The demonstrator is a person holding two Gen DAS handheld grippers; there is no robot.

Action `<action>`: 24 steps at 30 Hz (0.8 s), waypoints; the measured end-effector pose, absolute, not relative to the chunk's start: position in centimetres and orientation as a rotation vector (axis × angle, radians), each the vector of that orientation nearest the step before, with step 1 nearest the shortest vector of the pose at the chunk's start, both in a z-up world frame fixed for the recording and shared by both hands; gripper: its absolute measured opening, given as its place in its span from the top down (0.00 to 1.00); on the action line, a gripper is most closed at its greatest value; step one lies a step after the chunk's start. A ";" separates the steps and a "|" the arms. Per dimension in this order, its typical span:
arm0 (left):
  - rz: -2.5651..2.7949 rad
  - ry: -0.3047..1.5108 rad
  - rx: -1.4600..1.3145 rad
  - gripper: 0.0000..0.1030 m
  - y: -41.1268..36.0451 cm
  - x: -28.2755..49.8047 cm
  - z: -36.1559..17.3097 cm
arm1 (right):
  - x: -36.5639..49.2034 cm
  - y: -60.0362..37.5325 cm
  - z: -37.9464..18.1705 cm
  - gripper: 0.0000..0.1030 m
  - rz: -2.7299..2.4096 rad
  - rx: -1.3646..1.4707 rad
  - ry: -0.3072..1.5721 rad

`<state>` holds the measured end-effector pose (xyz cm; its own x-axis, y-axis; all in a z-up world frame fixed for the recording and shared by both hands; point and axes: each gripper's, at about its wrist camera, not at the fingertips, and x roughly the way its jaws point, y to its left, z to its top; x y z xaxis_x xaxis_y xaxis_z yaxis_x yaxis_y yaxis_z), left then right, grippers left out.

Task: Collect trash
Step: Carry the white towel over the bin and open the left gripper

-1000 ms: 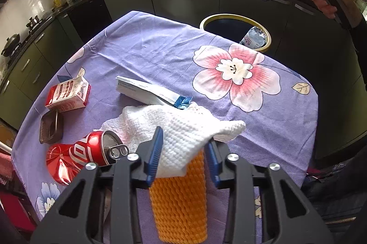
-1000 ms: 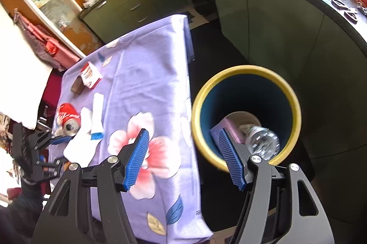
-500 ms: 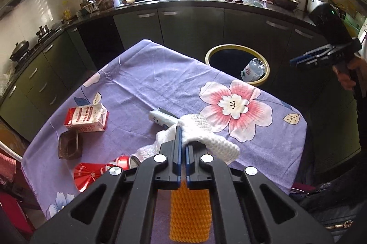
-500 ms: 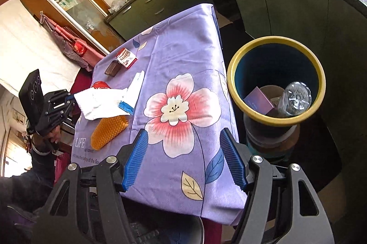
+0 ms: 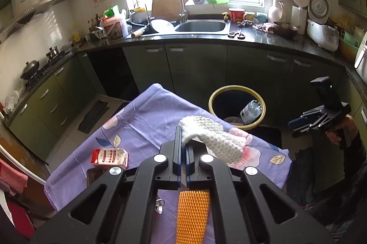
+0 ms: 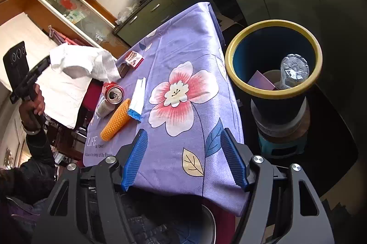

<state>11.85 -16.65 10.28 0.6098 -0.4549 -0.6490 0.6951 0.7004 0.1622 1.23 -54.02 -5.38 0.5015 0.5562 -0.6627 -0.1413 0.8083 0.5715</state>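
Observation:
My left gripper (image 5: pixel 182 141) is shut on a white knitted paper towel (image 5: pixel 211 136), which hangs clear above the purple flowered table (image 5: pixel 146 115). In the right wrist view the towel (image 6: pixel 84 60) dangles high at the left. On the table lie a red can (image 6: pixel 113 94), an orange foam net (image 6: pixel 115 120), a white and blue wrapper (image 6: pixel 137 99) and a red and white carton (image 6: pixel 133 59). My right gripper (image 6: pixel 183 132) stands open over the table's near edge with nothing between its fingers. The yellow-rimmed bin (image 6: pixel 284 92) holds a plastic bottle (image 6: pixel 293 69).
The bin stands on a stool off the table's right side, in front of dark green cabinets (image 5: pixel 197 69). A small brown box (image 6: pixel 123 68) lies beside the carton. A person's hand (image 6: pixel 36 102) holds the left gripper. A sink counter (image 5: pixel 201 26) runs along the back.
The left gripper closed on the towel and lifted it off the table, uncovering the can and wrapper. The right gripper swung from over the bin to the table's near edge.

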 end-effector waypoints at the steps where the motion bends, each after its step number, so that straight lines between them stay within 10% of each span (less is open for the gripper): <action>1: -0.681 0.595 0.433 0.98 -16.8 11.5 11.0 | 1.3 -53.8 -5.4 0.36 0.448 0.475 0.959; 24: -0.985 0.717 0.578 0.98 -39.6 17.7 5.8 | -2.3 -60.9 -8.3 0.33 0.310 0.617 0.912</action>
